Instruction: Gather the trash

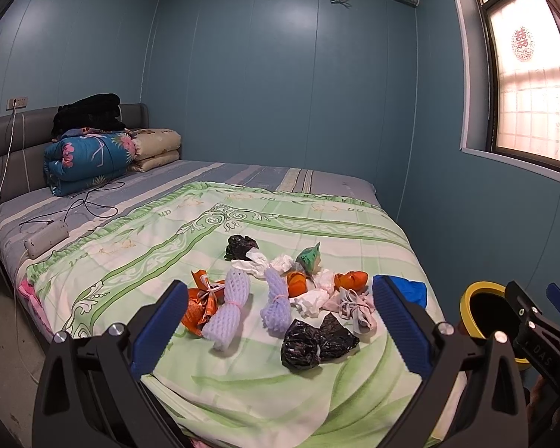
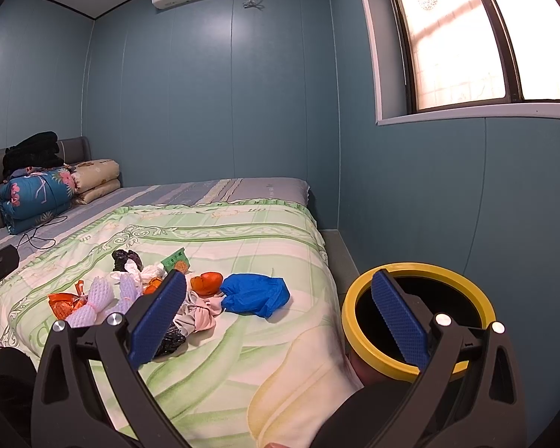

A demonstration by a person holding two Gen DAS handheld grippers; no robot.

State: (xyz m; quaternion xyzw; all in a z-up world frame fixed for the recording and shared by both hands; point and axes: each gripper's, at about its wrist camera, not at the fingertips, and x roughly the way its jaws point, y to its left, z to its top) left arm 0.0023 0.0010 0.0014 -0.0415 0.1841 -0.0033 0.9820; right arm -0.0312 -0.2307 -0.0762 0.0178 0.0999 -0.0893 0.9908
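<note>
In the left wrist view, my left gripper (image 1: 276,321) hangs above the near end of the bed (image 1: 317,392), its blue pads spread wide and pinching nothing. The trash pile (image 1: 280,291) lies between and beyond the pads, on the green quilt (image 1: 242,231): two lilac foam nets, orange wrappers, white tissues, a green packet, a pale knotted rag, a blue bag and two black bags. I judge the task barely begun, since every piece I can see is on the quilt. The near black bag (image 1: 317,343) lies lowest in the pile, closest to the pads. The left foam net (image 1: 229,306) has its long axis running away from me, tilted slightly right at the far end; the second net (image 1: 276,298) leans slightly left. The yellow-rimmed bin (image 1: 483,310) stands off the right edge of the bed, partly behind my right gripper (image 1: 534,321). In the right wrist view, my right gripper (image 2: 283,317) is likewise spread and empty. Its right pad overlaps the bin (image 2: 418,272), whose mouth faces upward; what I can see of the inside is dark, and I cannot tell whether anything is in it. The blue bag (image 2: 255,293) lies nearest the bin side of the pile, its long axis across the bed. All pieces remain to be moved.
</note>
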